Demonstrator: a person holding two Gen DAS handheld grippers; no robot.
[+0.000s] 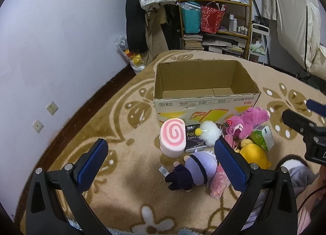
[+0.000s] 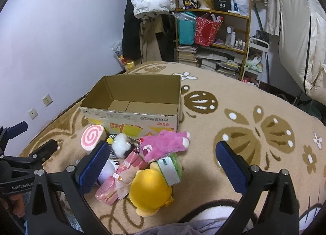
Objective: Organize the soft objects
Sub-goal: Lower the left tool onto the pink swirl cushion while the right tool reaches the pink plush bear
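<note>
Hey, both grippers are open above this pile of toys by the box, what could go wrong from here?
1. The toys lie crowded together: the pink bear overlaps the green tissue pack beside the yellow plush, so a grasp may drag a neighbour along.
2. The pile hugs the cardboard box front wall; a low lift could catch its rim.
3. The left gripper and right gripper hover close and might collide.

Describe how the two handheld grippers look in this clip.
The left gripper and right gripper match: black plastic frames with triangular cutouts, silver screws, and blue dimpled pads. White "GenRobot" lettering marks the left one's body in the right view.
</note>
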